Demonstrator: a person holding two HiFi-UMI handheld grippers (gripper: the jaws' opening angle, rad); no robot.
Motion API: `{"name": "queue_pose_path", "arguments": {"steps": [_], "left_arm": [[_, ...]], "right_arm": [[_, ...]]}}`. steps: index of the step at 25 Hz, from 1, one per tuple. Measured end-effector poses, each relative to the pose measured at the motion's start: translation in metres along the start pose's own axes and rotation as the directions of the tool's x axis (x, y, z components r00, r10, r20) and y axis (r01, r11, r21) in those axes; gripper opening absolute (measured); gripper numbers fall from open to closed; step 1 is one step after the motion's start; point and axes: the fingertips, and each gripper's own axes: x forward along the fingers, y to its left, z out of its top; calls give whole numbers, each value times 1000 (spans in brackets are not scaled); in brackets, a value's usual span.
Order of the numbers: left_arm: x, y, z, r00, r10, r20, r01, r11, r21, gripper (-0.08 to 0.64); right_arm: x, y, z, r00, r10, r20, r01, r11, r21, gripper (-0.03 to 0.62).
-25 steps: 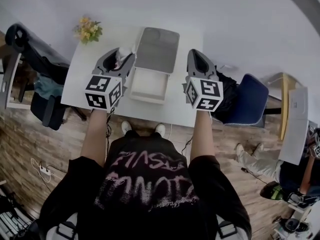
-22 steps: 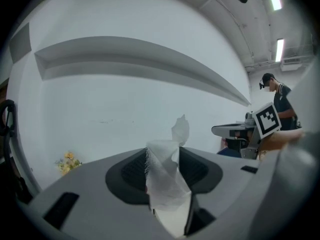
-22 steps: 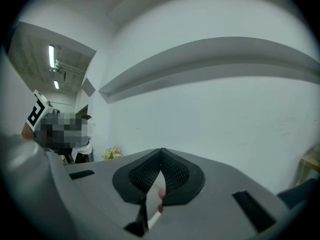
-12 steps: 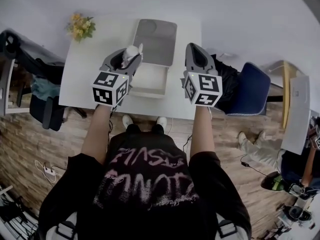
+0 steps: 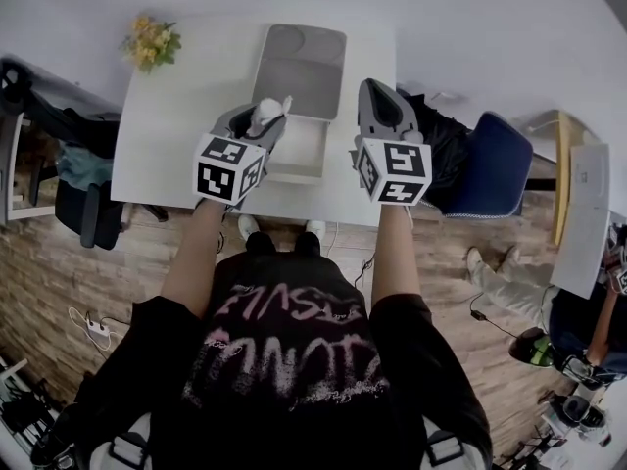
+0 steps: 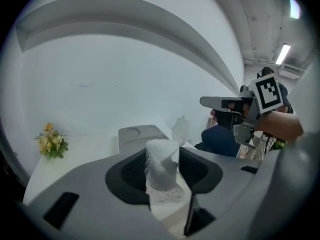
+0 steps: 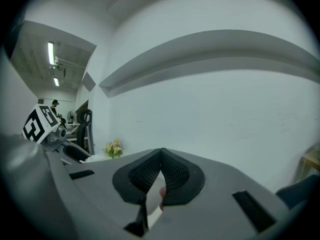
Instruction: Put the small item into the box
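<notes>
A small white gauze-like roll (image 5: 270, 112) sits between the jaws of my left gripper (image 5: 261, 120), which is shut on it. The roll hangs over the left edge of the grey box's open tray (image 5: 297, 153); the box's lid (image 5: 302, 62) lies flat behind it. In the left gripper view the roll (image 6: 160, 173) fills the gap between the black pads of the left gripper (image 6: 163, 156), with the lid (image 6: 137, 133) beyond. My right gripper (image 5: 375, 90) hovers right of the box. Its jaws meet at the tips (image 7: 161, 152) with nothing held.
The box rests on a white table (image 5: 167, 135) against a white wall. Yellow flowers (image 5: 148, 42) stand at the table's far left corner. A blue chair (image 5: 492, 178) and dark bag (image 5: 441, 150) are to the right, a black office chair (image 5: 69, 179) to the left.
My left gripper has come down and to the right with the roll, from beside the lid to the tray's left edge. The right gripper has barely shifted.
</notes>
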Motion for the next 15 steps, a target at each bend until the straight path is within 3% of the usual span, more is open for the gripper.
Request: {"name": "queue_pose_path", "arguments": {"steps": [8,15], "left_arm": [[19,-10,-44,990,-39,-133,37,999,-16,176],[35,-18,-73,968,-54,-246,62,998,27,178]], "right_arm": [[-3,-1,-12,1000,2,-18,-2,1000,4,9],[-4,0,-29,999,10,-46,-10,1000,10,9]]}}
